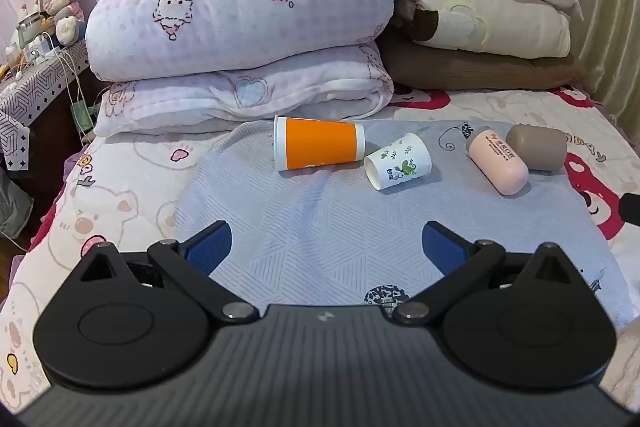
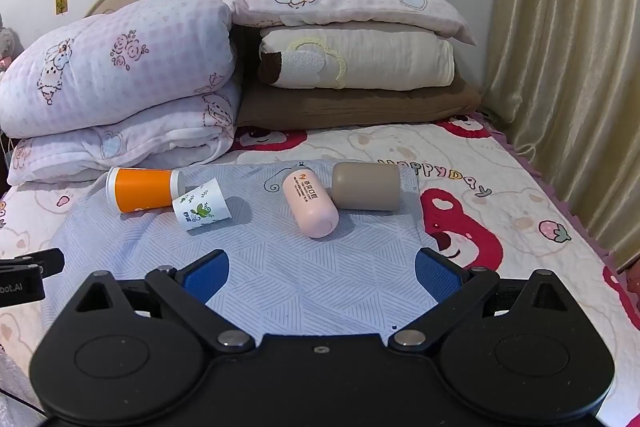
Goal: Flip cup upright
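Note:
Several cups lie on their sides on a light blue cloth (image 1: 320, 227) on the bed. An orange and white cup (image 1: 318, 149) (image 2: 144, 189) lies at the left. A small white paper cup with green leaves (image 1: 398, 161) (image 2: 202, 207) lies beside it. A pink cup (image 1: 498, 161) (image 2: 310, 201) and a taupe cup (image 1: 538, 147) (image 2: 368, 185) lie at the right. My left gripper (image 1: 326, 245) is open and empty, well short of the cups. My right gripper (image 2: 322, 273) is open and empty, short of the pink cup.
Folded quilts and pillows (image 1: 240, 27) (image 2: 352, 59) are stacked at the bed's head behind the cups. A bedside table (image 1: 36, 83) with a plush rabbit stands at the left. A curtain (image 2: 568, 67) hangs at the right. The other gripper's edge (image 2: 24, 275) shows at the left.

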`<state>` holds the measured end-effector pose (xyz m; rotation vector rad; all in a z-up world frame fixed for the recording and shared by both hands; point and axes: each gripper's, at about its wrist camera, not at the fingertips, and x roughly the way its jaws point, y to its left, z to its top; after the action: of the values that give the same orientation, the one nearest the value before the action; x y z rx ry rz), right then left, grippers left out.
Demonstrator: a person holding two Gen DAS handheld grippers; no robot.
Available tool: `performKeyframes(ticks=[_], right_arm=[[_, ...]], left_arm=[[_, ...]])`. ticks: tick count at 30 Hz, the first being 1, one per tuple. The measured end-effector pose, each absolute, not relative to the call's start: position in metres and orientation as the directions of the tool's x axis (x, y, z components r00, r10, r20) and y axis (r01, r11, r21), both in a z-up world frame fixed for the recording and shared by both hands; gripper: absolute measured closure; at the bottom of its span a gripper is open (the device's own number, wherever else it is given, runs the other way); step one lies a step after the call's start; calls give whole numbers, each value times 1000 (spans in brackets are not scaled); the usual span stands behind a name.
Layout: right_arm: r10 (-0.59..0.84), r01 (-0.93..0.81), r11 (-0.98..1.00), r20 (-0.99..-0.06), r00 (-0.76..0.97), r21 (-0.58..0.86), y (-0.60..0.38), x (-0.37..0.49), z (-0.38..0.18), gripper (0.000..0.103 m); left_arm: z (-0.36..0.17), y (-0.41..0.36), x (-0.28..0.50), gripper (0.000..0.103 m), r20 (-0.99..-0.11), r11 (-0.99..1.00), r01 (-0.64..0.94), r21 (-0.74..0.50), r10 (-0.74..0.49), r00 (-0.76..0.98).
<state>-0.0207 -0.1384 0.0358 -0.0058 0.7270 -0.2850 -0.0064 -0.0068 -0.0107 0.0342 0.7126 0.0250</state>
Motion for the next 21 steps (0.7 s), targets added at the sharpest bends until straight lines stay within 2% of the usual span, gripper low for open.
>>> performKeyframes(ticks=[12, 21], right_arm=[[-257, 255, 962, -653, 712, -101, -140, -22, 39, 2], [-258, 250, 962, -659, 706, -109, -139, -19, 33, 2]], left_arm=[[-13, -9, -10, 0, -643, 998, 10, 58, 30, 766], [-15, -3, -8, 0, -652, 1000, 10, 14, 1, 758]])
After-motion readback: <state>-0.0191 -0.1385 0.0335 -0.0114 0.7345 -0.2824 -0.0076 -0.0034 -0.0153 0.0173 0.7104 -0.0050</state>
